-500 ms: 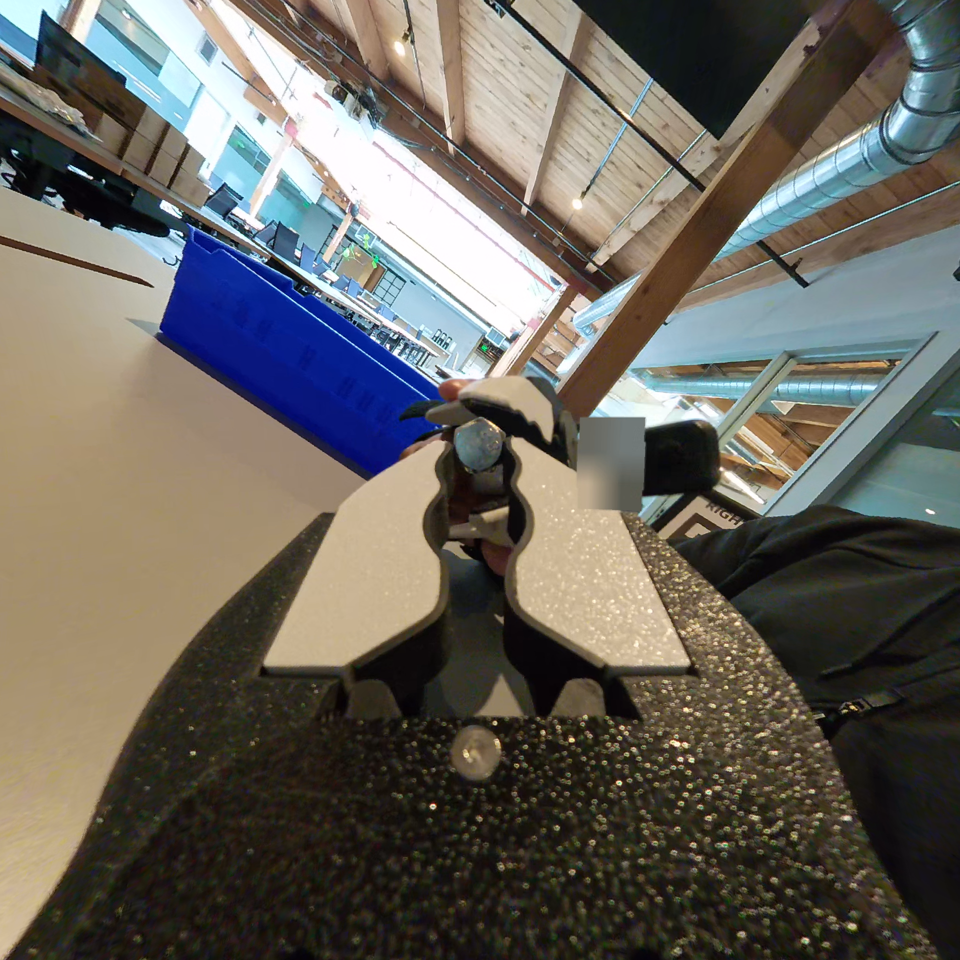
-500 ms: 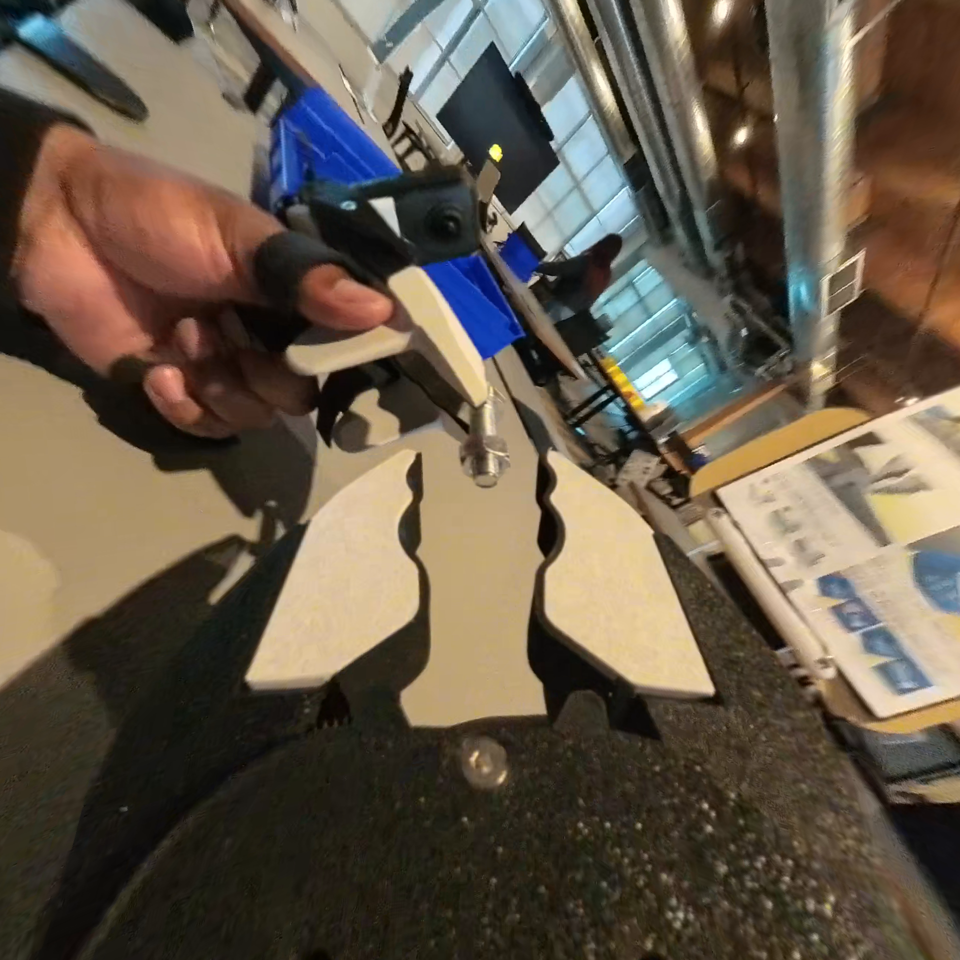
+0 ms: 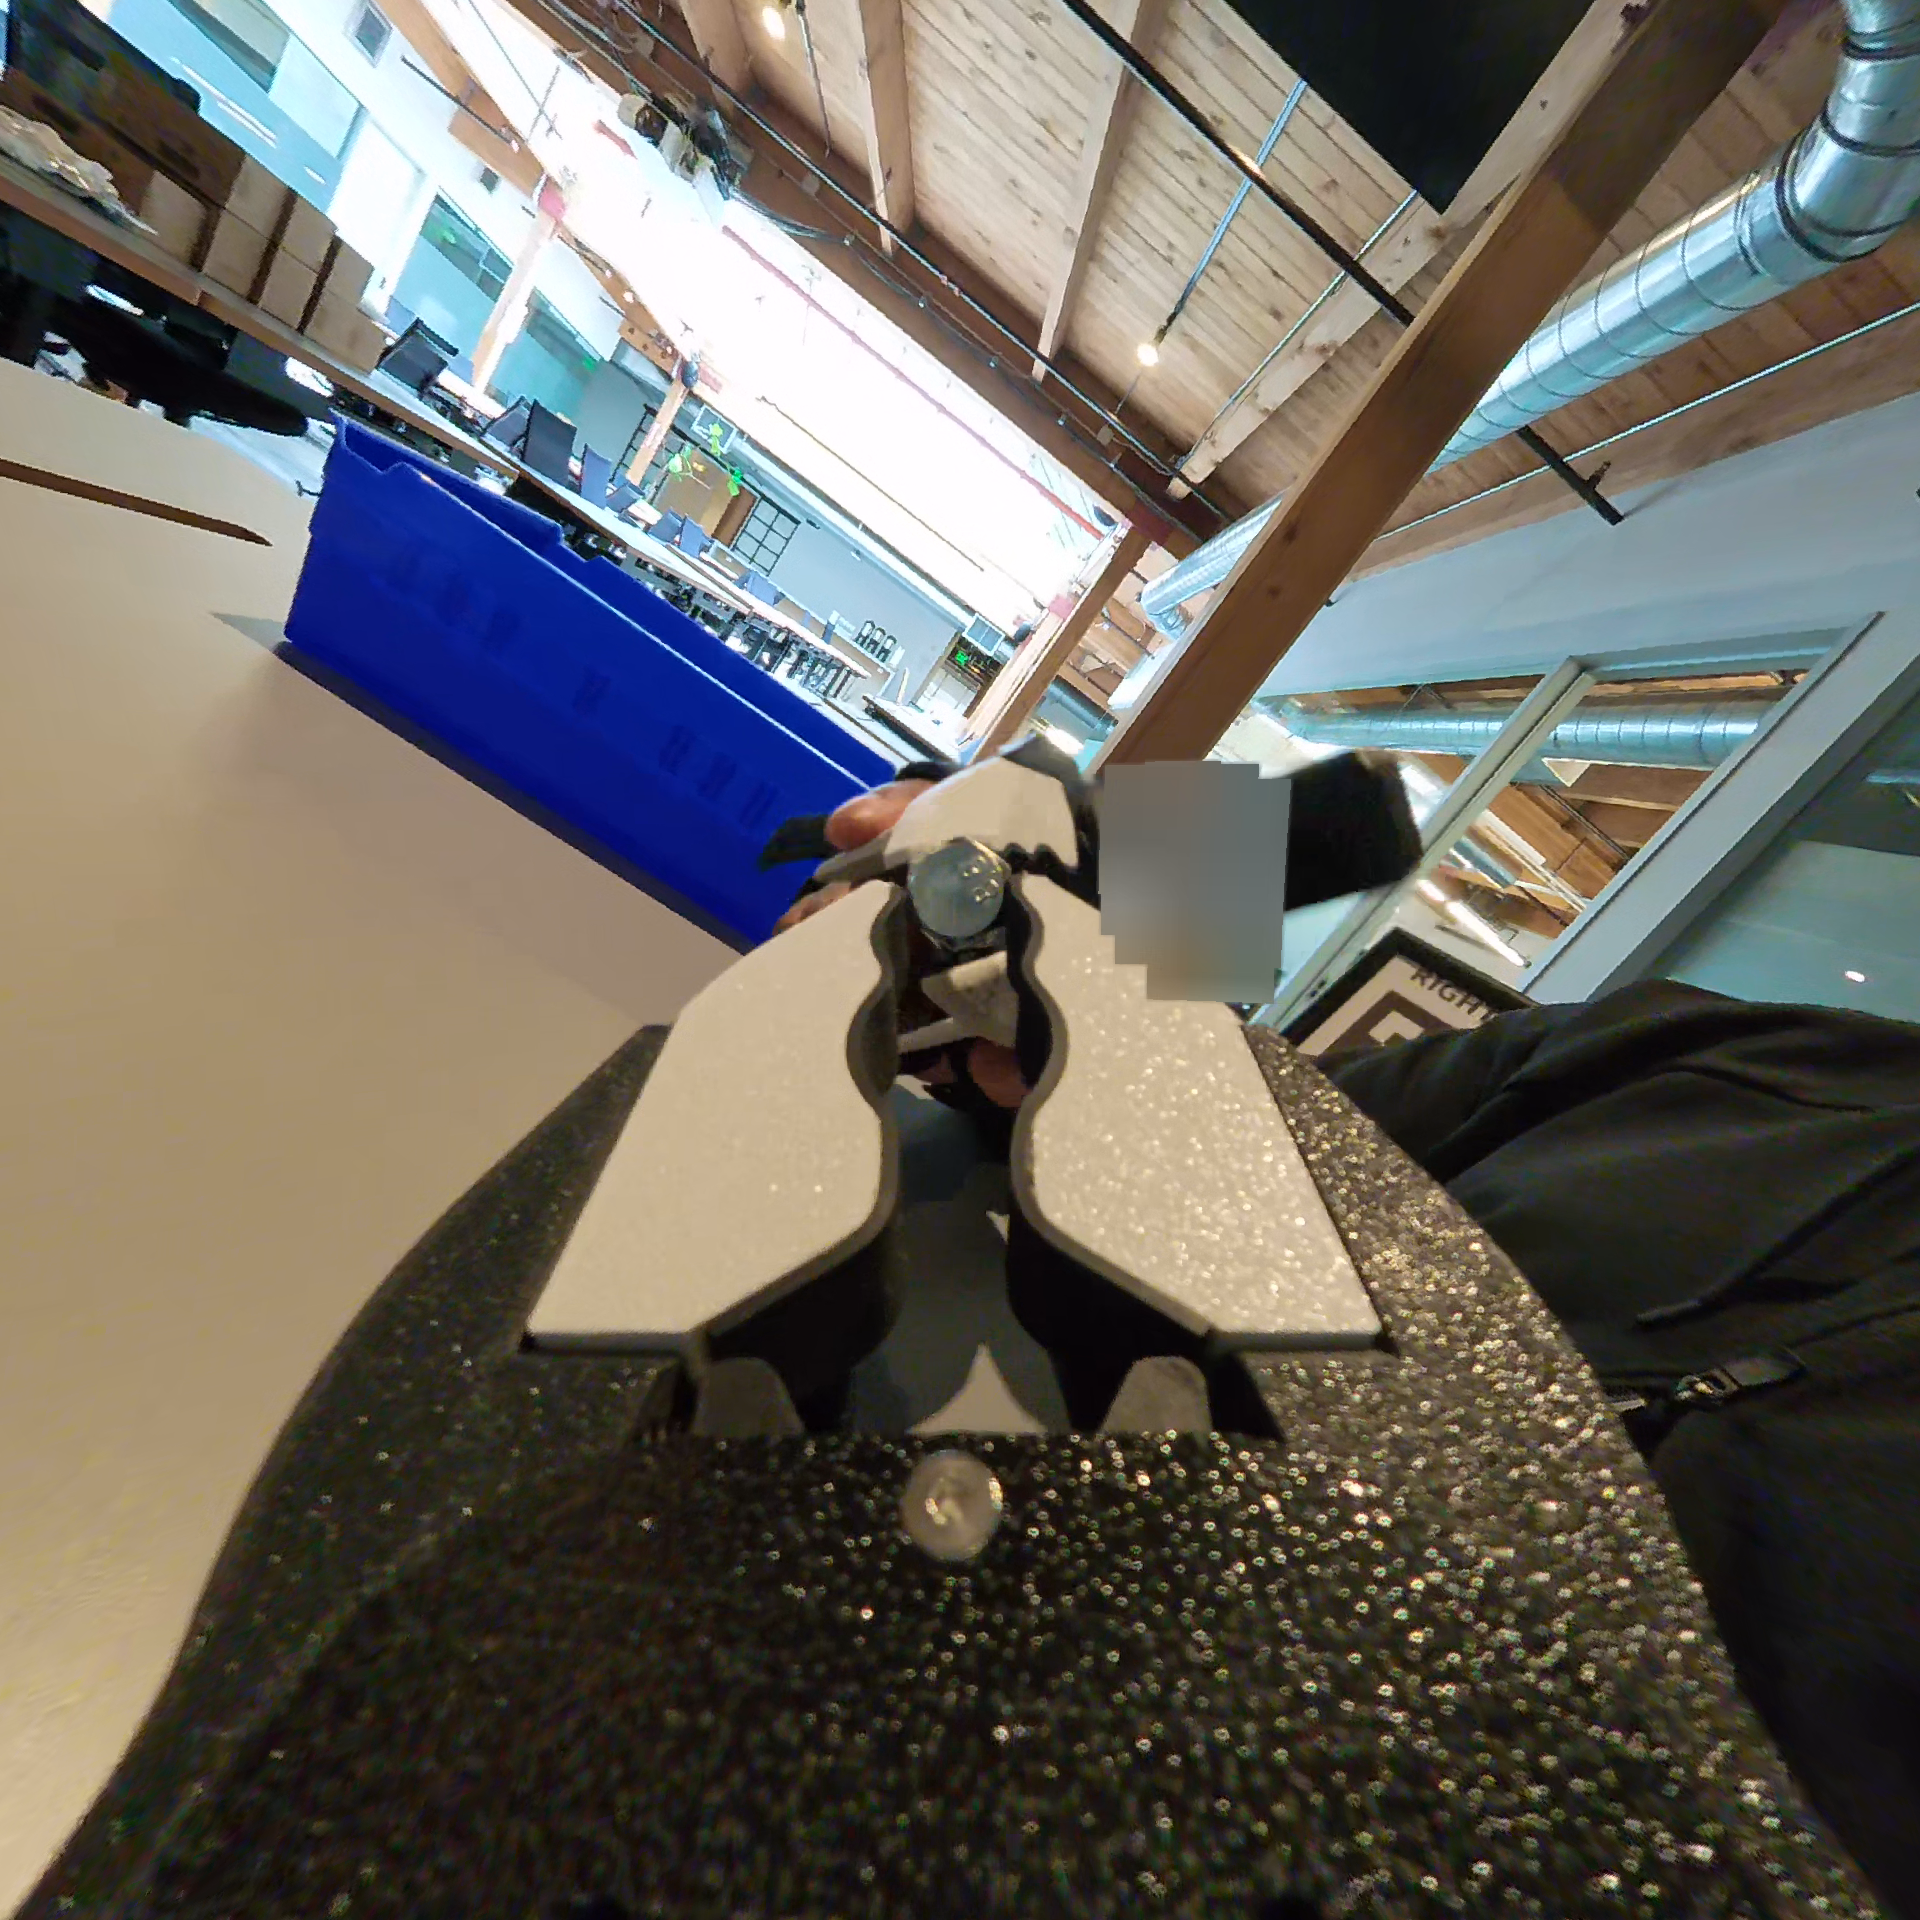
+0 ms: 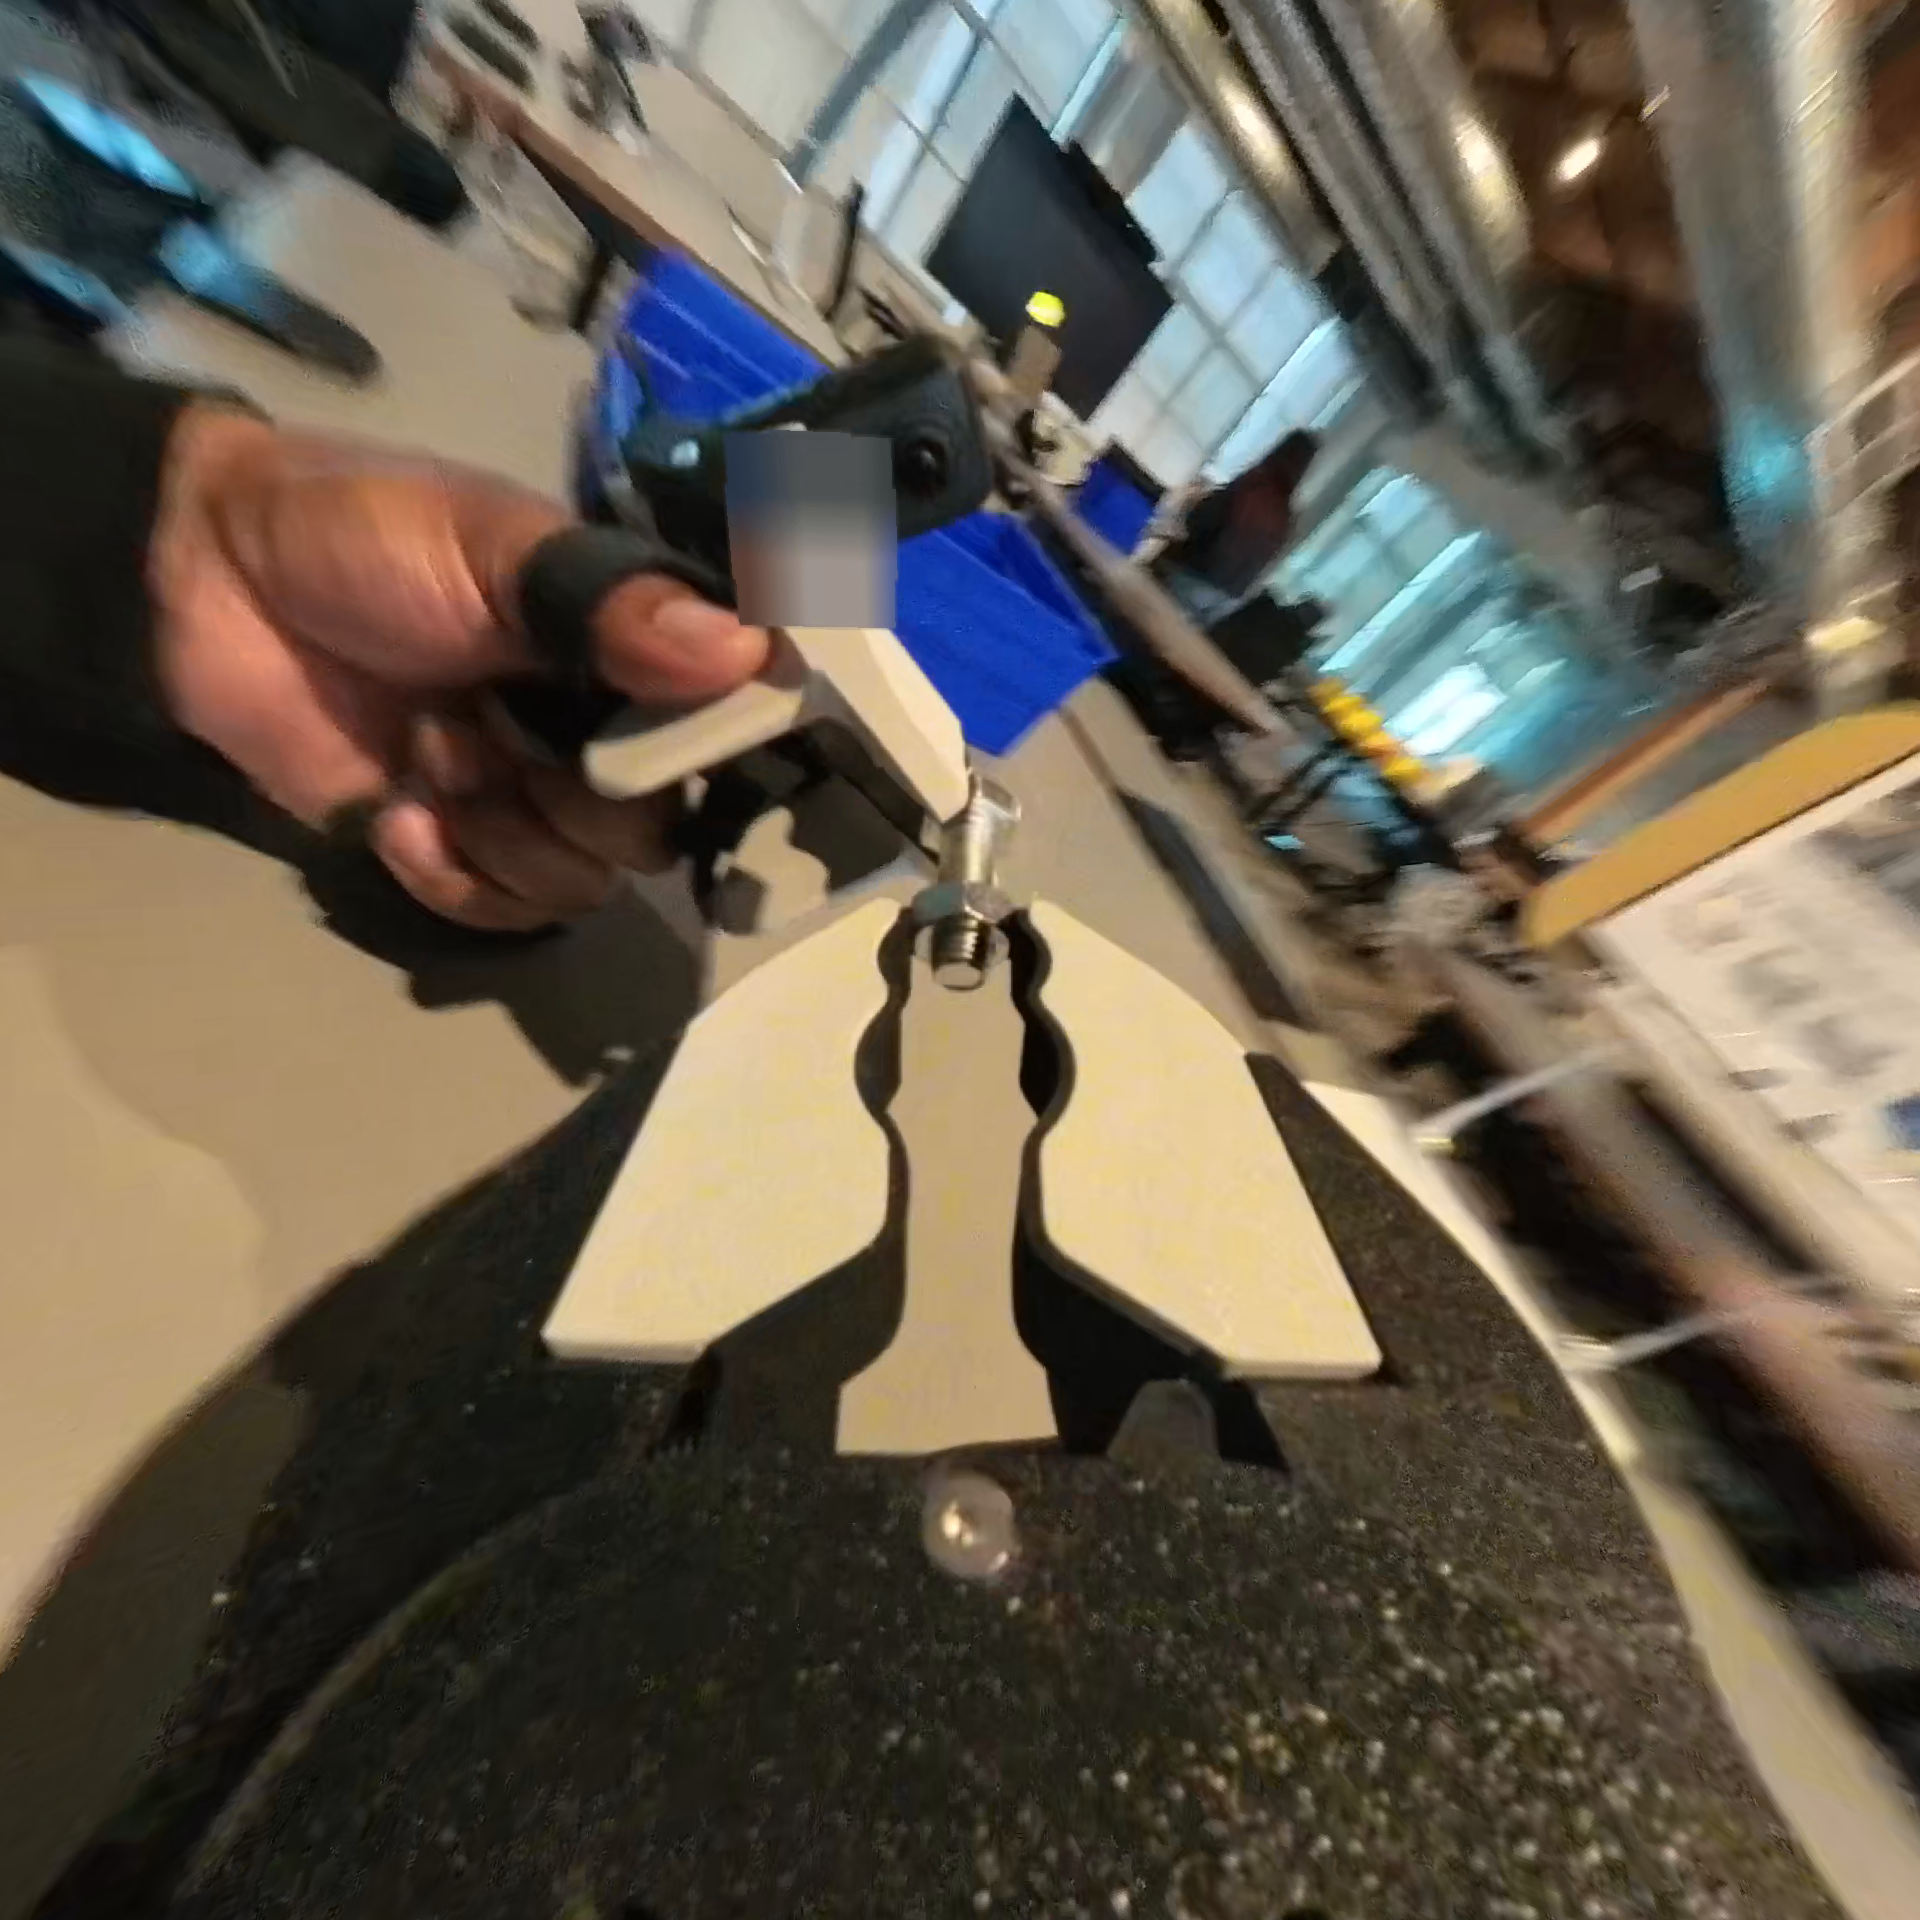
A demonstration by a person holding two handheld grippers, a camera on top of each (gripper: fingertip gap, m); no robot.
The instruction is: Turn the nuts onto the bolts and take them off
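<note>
One bolt hung in mid-air above the table, its head clenched in the left tongs. The right tongs had closed on the nut, partway along the thread. Judging by the blur, the right side was twisting; any tilt could jam the nut crosswise or lever the bolt from its narrow tip grip.

A pale beige tabletop spreads left of and beyond the jaws in the left wrist view. A blue plastic bin sits on it, ahead and left of the jaws, near the table's far edge.
</note>
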